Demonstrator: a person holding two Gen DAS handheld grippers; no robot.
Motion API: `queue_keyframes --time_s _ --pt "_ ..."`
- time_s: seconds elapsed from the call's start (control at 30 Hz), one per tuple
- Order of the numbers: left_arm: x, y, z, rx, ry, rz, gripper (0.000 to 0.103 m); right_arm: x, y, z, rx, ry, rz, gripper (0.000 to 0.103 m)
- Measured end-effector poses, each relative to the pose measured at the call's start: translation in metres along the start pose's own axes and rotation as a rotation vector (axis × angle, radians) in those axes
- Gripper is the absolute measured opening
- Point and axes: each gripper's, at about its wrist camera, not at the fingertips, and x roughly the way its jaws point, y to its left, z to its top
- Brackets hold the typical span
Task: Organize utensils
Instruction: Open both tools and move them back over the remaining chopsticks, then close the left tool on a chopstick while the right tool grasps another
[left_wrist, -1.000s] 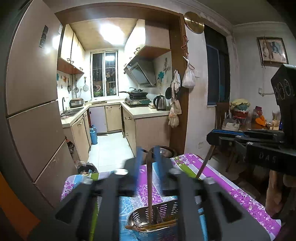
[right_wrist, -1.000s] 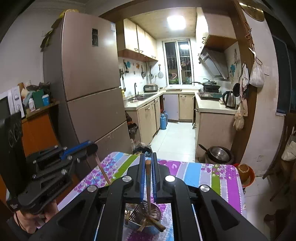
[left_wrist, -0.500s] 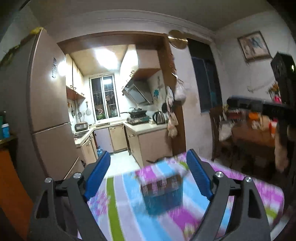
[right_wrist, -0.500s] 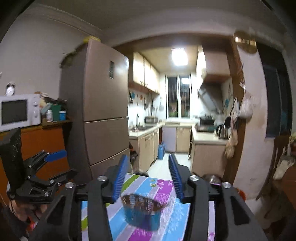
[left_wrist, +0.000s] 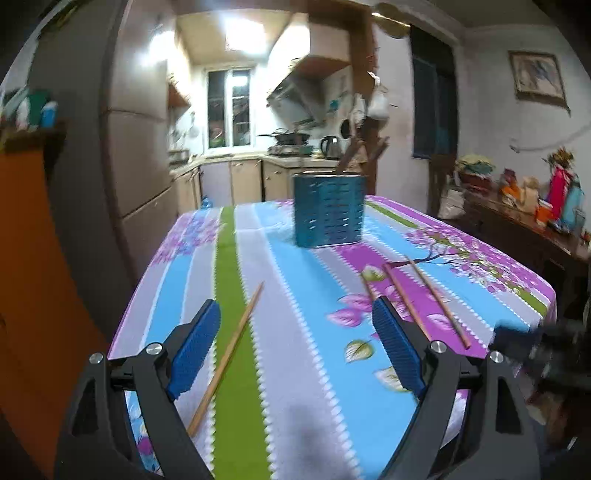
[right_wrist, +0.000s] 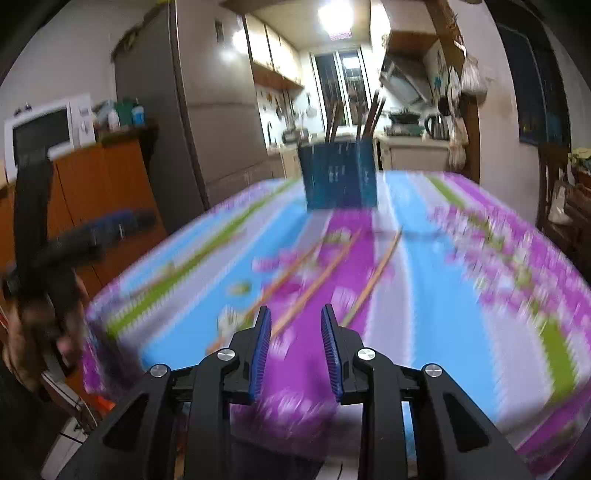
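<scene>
Several chopsticks are already stood in the blue holder (left_wrist: 328, 210) at the far middle of the bench (left_wrist: 295, 354). Four are left lying flat: one chopstick (left_wrist: 228, 350) on the green stripe, partly between the left gripper's (left_wrist: 295, 350) fingers, which are spread wide and empty, and three chopsticks (left_wrist: 413, 299) side by side on the purple band. The right gripper's (right_wrist: 295, 350) fingers are closing with nothing between them. The task is judged partly done.
</scene>
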Motion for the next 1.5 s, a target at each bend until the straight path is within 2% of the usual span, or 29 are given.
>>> queue_keyframes --time_s 0.2,0.37,0.5,0.53,0.7,0.97,1.0,1.07,1.13,1.17,1.2,1.47,1.5 --pt "-0.01 0.019 -0.018 -0.045 -0.005 0.023 0.081 0.023 0.027 -0.011 -0.039 -0.005 -0.022 0.03" --pt "-0.008 0.031 -0.029 -0.069 0.006 0.025 0.081 0.037 0.028 -0.007 -0.051 -0.004 -0.073 0.029" --pt "-0.007 0.04 -0.036 -0.063 -0.003 0.036 0.081 0.039 0.025 -0.007 -0.057 -0.011 -0.106 0.019" --pt "-0.007 0.043 -0.038 -0.065 -0.003 0.034 0.081 0.038 0.024 -0.008 -0.056 -0.013 -0.115 0.012" --pt "-0.009 0.06 -0.05 -0.07 0.0 0.011 0.081 0.031 0.018 -0.01 -0.051 -0.018 -0.148 0.011" --pt "-0.008 0.064 -0.073 0.004 0.049 -0.043 0.081 0.027 0.017 -0.016 -0.061 -0.046 -0.161 0.012" --pt "-0.007 0.064 -0.076 0.011 0.058 -0.05 0.079 0.027 0.017 -0.017 -0.061 -0.05 -0.161 0.012" --pt "-0.001 0.064 -0.08 0.024 0.091 -0.057 0.067 0.027 0.017 -0.018 -0.067 -0.055 -0.163 0.012" --pt "0.006 0.067 -0.083 0.014 0.114 -0.07 0.049 0.026 0.018 -0.018 -0.071 -0.062 -0.165 0.011" --pt "0.008 0.069 -0.084 0.007 0.122 -0.076 0.044 0.026 0.017 -0.018 -0.071 -0.063 -0.165 0.011" --pt "0.01 0.071 -0.086 0.002 0.124 -0.075 0.042 0.026 0.018 -0.019 -0.072 -0.067 -0.167 0.011" --pt "0.006 0.08 -0.101 -0.003 0.08 -0.059 0.04 0.026 0.018 -0.021 -0.087 -0.086 -0.174 0.011" --pt "0.005 0.078 -0.103 0.001 0.07 -0.046 0.035 0.026 0.019 -0.022 -0.087 -0.087 -0.175 0.011"
